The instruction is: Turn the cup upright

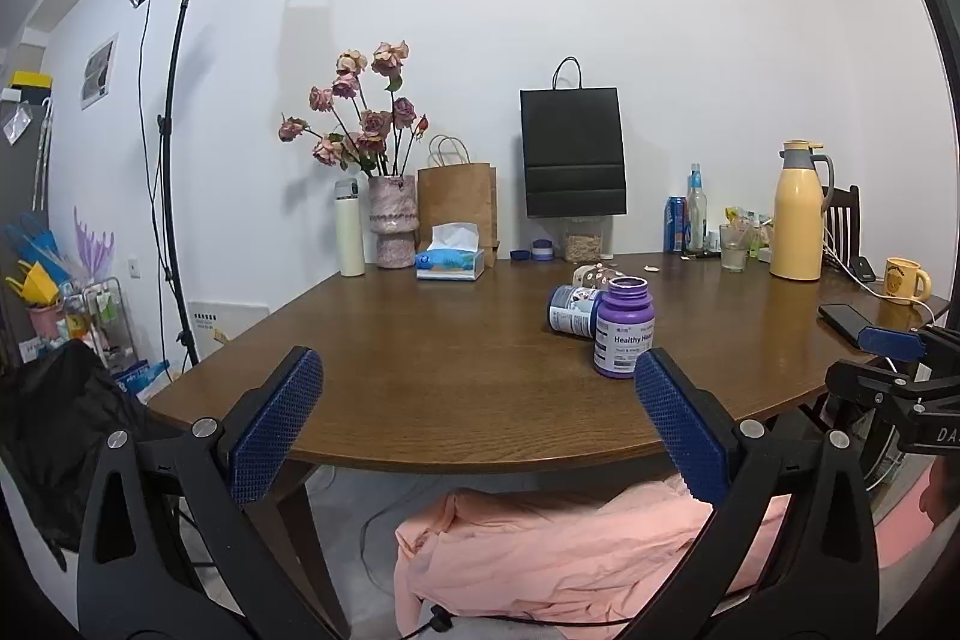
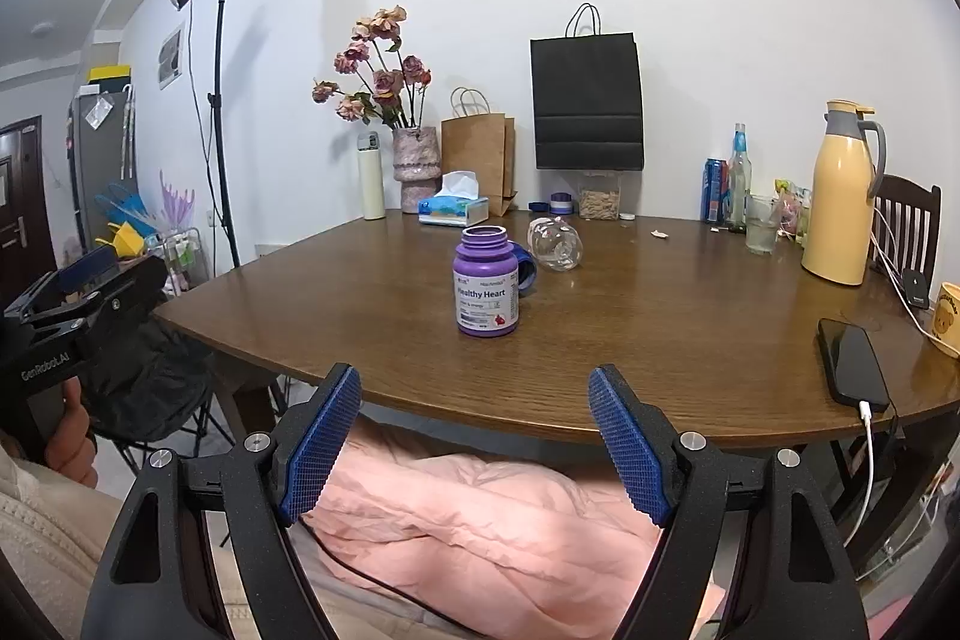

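The clear glass cup (image 2: 555,244) lies on its side mid-table, just behind the purple open-topped bottle (image 2: 486,282) and beside a second, blue bottle (image 1: 575,310) also lying down; you have not yet righted it. The wooden table (image 2: 660,340) bears a phone (image 2: 852,364) at its right edge. Your right gripper (image 2: 474,439) and left gripper (image 1: 477,421) both hover at the near edge, well apart from the cup, tongs spread and holding nothing. By this view, reach, grasp and flip all remain.
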Motion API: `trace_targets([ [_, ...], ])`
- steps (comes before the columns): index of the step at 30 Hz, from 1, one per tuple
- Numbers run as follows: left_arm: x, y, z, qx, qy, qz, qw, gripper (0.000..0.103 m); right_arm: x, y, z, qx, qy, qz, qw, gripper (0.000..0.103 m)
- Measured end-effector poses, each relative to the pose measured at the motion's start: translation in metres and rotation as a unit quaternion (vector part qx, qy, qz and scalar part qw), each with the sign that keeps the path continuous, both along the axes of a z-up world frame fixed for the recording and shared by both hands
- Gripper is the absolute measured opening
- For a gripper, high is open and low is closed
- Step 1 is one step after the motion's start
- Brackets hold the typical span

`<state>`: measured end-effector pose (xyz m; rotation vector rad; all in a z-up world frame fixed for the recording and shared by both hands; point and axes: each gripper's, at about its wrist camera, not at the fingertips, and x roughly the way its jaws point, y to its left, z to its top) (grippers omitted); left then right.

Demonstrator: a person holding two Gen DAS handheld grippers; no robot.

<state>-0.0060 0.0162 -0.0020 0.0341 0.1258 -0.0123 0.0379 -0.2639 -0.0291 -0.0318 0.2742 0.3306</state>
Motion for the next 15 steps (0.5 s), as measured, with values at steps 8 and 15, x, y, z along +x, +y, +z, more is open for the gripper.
trace_targets([
  [8, 0.0003, 0.0005, 0.0006, 0.000, 0.001, -0.002, 1.0000, 0.103, 0.0013, -0.0002, 0.0003, 0.001, 0.002, 0.004, 1.000, 0.083],
  [15, 0.0001, 0.0005, 0.0009, 0.001, 0.002, -0.003, 1.0000, 0.103, 0.0015, 0.0000, 0.0003, 0.001, 0.003, 0.004, 1.000, 0.083],
])
